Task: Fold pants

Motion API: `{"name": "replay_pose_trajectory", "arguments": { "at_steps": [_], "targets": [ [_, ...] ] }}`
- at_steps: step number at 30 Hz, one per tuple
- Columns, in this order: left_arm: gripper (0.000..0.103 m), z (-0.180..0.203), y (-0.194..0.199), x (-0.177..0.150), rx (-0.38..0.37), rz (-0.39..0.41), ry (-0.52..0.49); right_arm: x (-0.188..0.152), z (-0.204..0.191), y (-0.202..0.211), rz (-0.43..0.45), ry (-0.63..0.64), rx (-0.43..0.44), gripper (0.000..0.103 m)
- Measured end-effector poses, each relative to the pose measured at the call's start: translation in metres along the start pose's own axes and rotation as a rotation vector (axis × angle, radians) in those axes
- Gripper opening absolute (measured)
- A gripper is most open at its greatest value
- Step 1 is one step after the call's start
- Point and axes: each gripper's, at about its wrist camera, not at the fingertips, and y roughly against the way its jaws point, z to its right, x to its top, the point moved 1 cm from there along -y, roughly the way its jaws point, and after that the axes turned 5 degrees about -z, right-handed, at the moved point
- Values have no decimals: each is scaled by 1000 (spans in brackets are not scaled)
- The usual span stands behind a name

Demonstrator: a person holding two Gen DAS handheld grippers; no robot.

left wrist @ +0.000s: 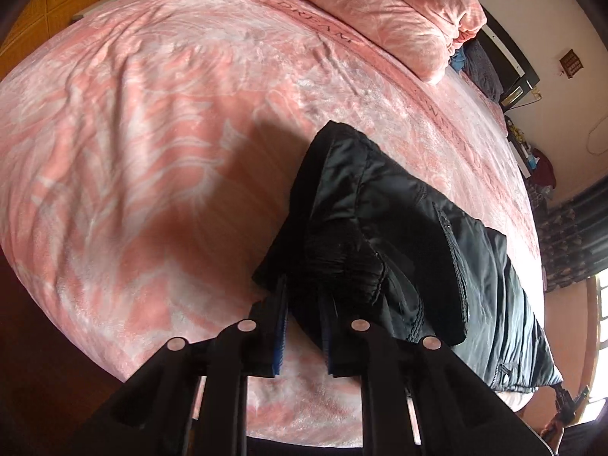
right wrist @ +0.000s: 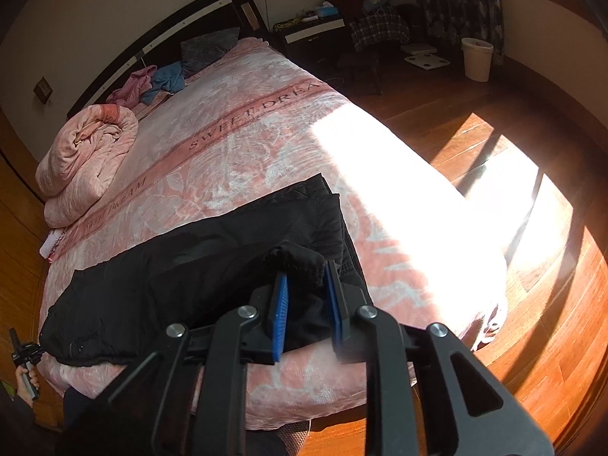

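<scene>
Black padded pants [left wrist: 448,250] lie folded lengthwise along the near edge of a pink bed [left wrist: 152,133]. My left gripper [left wrist: 304,296] is shut on the elastic waistband end of the pants, which bunches between the blue pads. In the right wrist view the pants [right wrist: 182,277] stretch to the left across the bed [right wrist: 247,159]. My right gripper [right wrist: 306,285] is shut on a bunched black cuff end between its blue pads [right wrist: 279,315]. The other gripper [right wrist: 26,353] shows at the far left end of the pants, in a hand.
A rolled pink quilt [right wrist: 83,159] lies at the bed's left side, also in the left wrist view [left wrist: 399,11]. Loose clothes [right wrist: 159,81] and a dark pillow [right wrist: 209,49] sit by the headboard. Wooden floor [right wrist: 494,152], nightstand [right wrist: 315,30] and white bin [right wrist: 477,59] lie to the right.
</scene>
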Motion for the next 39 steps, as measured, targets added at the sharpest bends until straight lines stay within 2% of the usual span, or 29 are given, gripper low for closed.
{"name": "replay_pose_trajectory", "arguments": {
  "at_steps": [2,4,5,6,7,8,9,10,11,12,13,17,20,22,23,24,25,26,27,29,33,37,39],
  "targets": [
    [19,-10,-2,-4,2,-7,36,-2,2,-2,-16,-11,-1,24],
    [31,-16,0,-9,33,8,60,-6,6,-4,-30,-24,1,28],
    [40,-19,3,-11,59,22,76,-7,7,-5,-40,-37,3,32],
    [43,-21,7,-13,74,42,97,-9,10,-5,-48,-52,9,36],
    [43,-23,11,-15,72,58,117,-11,12,-5,-56,-67,12,39],
    [46,-25,15,-17,66,75,139,-14,15,-6,-67,-83,7,48],
    [54,-25,20,-17,57,96,158,-17,18,-6,-79,-108,-4,56],
    [61,-23,24,-19,41,122,168,-21,23,-6,-86,-136,-4,57],
    [73,-20,26,-20,24,139,166,-25,27,-6,-95,-160,3,57],
    [80,-14,25,-20,5,139,156,-29,31,-6,-102,-188,14,58],
    [81,-9,21,-20,-13,121,141,-34,36,-5,-101,-225,38,58],
    [81,9,-7,-18,-39,19,119,-47,53,-5,-80,-410,196,58],
    [80,15,-19,-18,-47,-10,130,-47,57,-14,-70,-504,273,58],
    [67,19,-23,-17,-68,-23,128,-44,58,-21,-59,-552,307,58],
    [48,22,-26,-16,-76,-44,123,-42,58,-26,-60,-571,314,58],
    [39,25,-27,-15,-44,-50,116,-39,59,-32,-65,-591,309,58],
    [35,27,-28,-15,-26,-54,110,-37,59,-38,-71,-610,301,58],
    [31,28,-29,-15,-15,-56,108,-36,60,-44,-78,-625,301,51],
    [28,29,-28,-14,-4,-55,110,-33,59,-49,-84,-628,308,29],
    [24,28,-26,-10,-1,-57,126,-25,51,-50,-73,-598,290,12],
    [18,28,-19,-4,-20,-49,140,-17,37,-42,-26,-529,279,8],
    [18,13,-28,-6,-36,-75,200,-35,53,-62,-109,-548,218,7],
    [18,13,-32,-7,-28,-76,193,-40,55,-64,-115,-527,199,7]
  ]
}}
